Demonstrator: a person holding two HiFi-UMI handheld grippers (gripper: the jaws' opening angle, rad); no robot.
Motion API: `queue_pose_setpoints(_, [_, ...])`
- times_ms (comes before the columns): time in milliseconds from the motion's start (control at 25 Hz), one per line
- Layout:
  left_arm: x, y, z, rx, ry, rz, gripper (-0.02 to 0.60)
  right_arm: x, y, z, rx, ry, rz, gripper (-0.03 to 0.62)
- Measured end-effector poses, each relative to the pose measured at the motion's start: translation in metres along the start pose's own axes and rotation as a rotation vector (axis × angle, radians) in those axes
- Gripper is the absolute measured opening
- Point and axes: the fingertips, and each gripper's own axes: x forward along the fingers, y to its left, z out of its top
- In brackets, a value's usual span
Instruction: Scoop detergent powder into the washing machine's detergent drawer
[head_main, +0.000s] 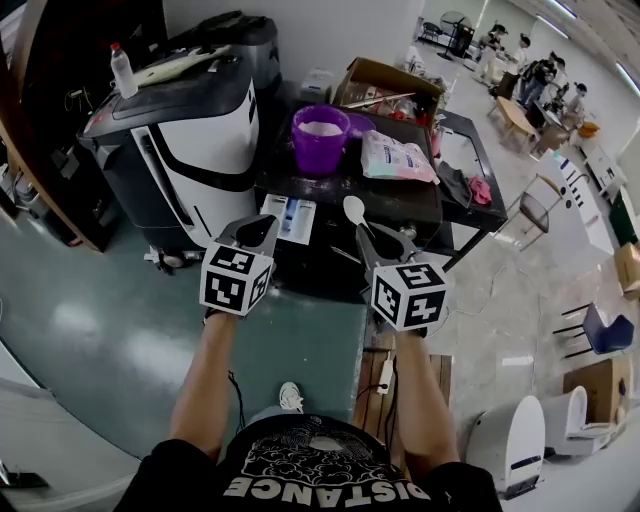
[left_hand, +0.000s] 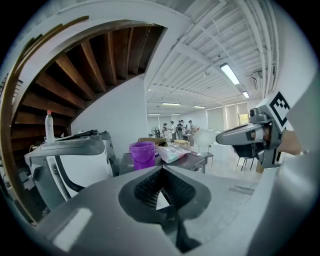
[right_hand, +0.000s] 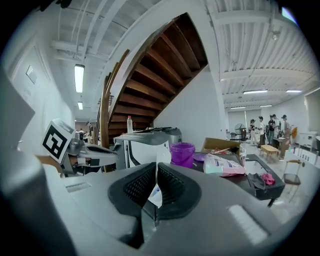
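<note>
a white and black washing machine (head_main: 190, 130) is seen at the far left, with a clear bottle (head_main: 122, 70) stood upright on its top near the left edge. the left gripper (head_main: 262, 228) is held in the air before it, and its jaws are seen pressed together with nothing between them. just to the right of its tips, a white drawer (head_main: 291, 217) with blue inside is seen pulled out below the near left corner of a dark table (head_main: 400, 200).

on the table, a purple bucket (head_main: 320, 140) is stood toward the left edge, and white powder (head_main: 321, 128) is seen inside it. a white spoon (head_main: 353, 209) is gripped by its handle in the closed jaws of the right gripper (head_main: 375, 238). its bowl is raised over the table's near edge, apart from the bucket and to the right of the drawer. whether anything lies in the bowl cannot be told.

a soft bag (head_main: 397, 158) is laid flat near the middle of the table, just right of the bucket. an open cardboard box (head_main: 385, 85) is set at the far edge, and a pink cloth (head_main: 480, 190) is laid by the right edge.
</note>
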Motion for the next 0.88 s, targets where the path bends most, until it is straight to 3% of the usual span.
queue_pose_setpoints(440, [0.023,0.052,0.003,0.007,-0.018,-0.045,0.0,0.051,0.003,0.017,-0.003,-0.033,-0.054,0.037])
queue_pose_setpoints(880, [0.046,0.069,0.005,0.019,-0.008,-0.084,0.0,0.074,-0.004,0.022,-0.062,-0.025,-0.084,0.035])
